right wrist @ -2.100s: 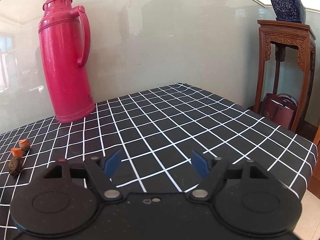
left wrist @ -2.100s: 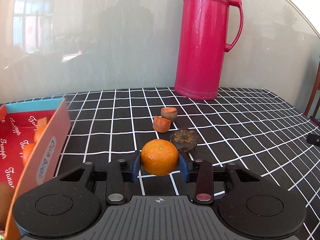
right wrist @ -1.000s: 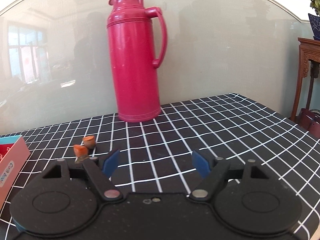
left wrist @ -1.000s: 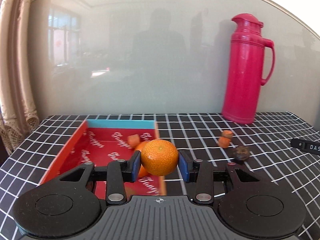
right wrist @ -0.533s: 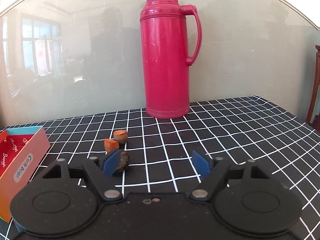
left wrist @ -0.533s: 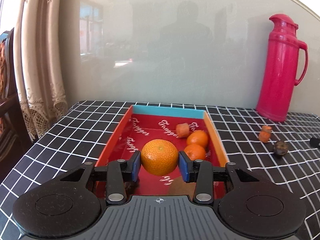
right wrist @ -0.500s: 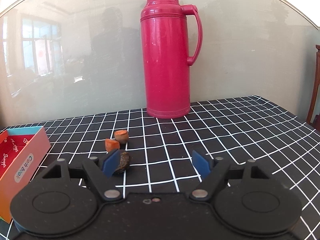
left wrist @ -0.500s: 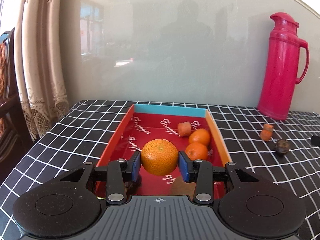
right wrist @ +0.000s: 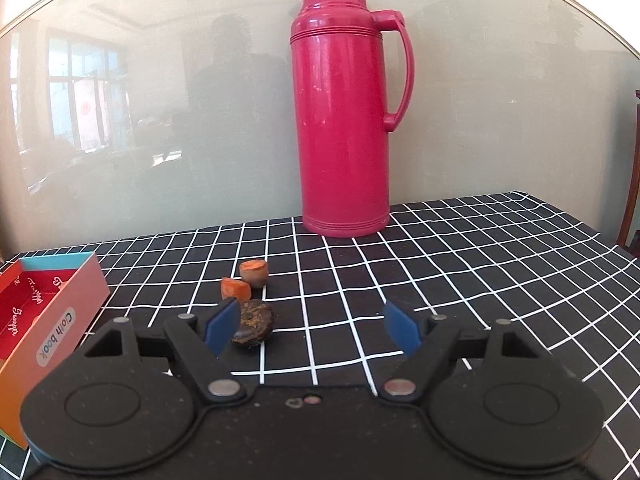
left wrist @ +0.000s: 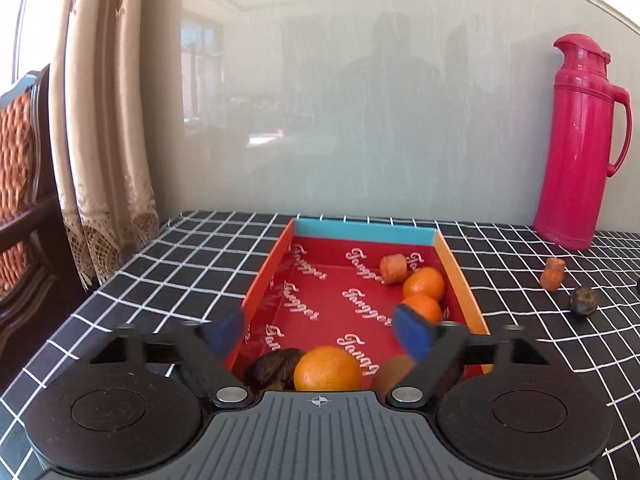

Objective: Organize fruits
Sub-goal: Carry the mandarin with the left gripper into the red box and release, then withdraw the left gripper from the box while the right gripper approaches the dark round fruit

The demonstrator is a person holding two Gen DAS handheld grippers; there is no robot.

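My left gripper (left wrist: 322,330) is open above the near end of the red box (left wrist: 268,276). A tangerine (left wrist: 327,369) lies in the box just below it, beside a dark fruit (left wrist: 272,366) and a brown fruit (left wrist: 392,372). Two more tangerines (left wrist: 424,284) and a carrot piece (left wrist: 393,268) lie along the box's right wall. My right gripper (right wrist: 312,326) is open and empty above the tablecloth. Its left fingertip (right wrist: 222,325) is next to a dark fruit (right wrist: 253,322). Two carrot pieces (right wrist: 236,289) (right wrist: 253,273) lie just beyond it.
A tall pink thermos (right wrist: 344,120) stands at the back of the checked tablecloth (right wrist: 440,264); it also shows in the left wrist view (left wrist: 576,152). The box's corner (right wrist: 52,320) is at the right view's left. A curtain (left wrist: 100,120) and chair (left wrist: 20,200) are past the table's left edge.
My left gripper has opened and the tangerine it held now lies in the box. My right gripper has barely moved, staying open by the dark fruit.
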